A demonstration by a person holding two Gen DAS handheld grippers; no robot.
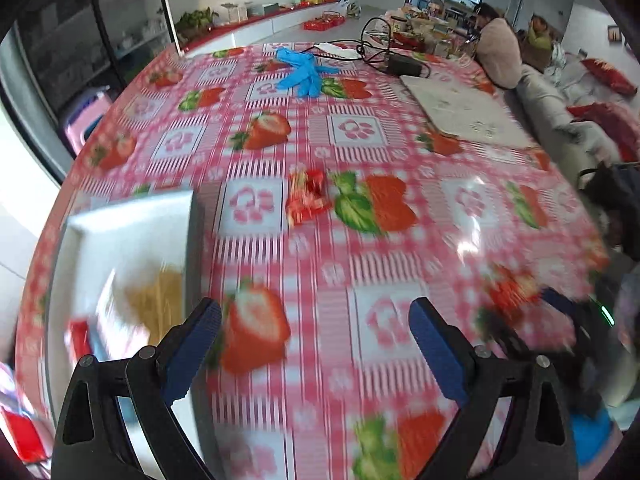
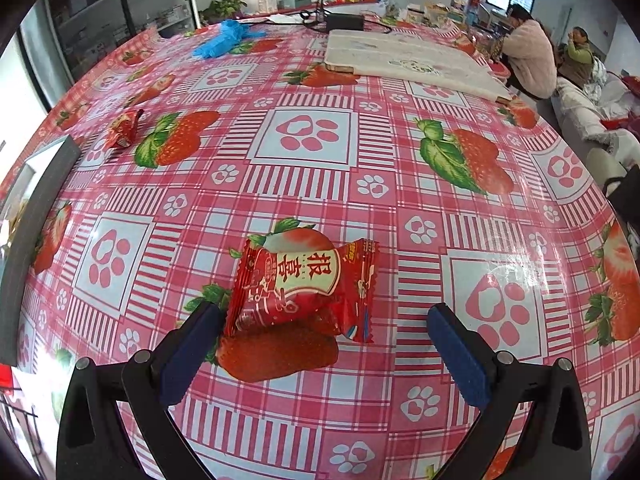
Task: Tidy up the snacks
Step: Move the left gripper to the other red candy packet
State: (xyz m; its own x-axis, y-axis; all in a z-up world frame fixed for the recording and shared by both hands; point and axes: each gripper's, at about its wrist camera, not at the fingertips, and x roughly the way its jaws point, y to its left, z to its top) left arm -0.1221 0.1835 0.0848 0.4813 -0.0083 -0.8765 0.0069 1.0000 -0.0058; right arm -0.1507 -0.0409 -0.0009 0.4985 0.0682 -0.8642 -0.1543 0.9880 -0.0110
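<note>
A red snack packet (image 2: 304, 288) with Chinese characters lies on the strawberry tablecloth, just ahead of my open right gripper (image 2: 326, 320) and between its blue pads. A second, crumpled red packet (image 2: 124, 128) lies far left in the right wrist view; the left wrist view shows it as a blurred red packet (image 1: 308, 196) mid-table. My left gripper (image 1: 314, 316) is open and empty above the cloth. To its left stands a white tray (image 1: 132, 224) with a dark rim, holding a yellow packet (image 1: 158, 300) and a red item (image 1: 78, 336), both blurred.
Blue gloves (image 1: 300, 70) and a black power adapter with cables (image 1: 404, 64) lie at the far side. A white folded cloth (image 2: 408, 62) covers the back right. Two seated people (image 2: 532, 56) are beyond the table. The tray's edge (image 2: 40, 216) shows at left.
</note>
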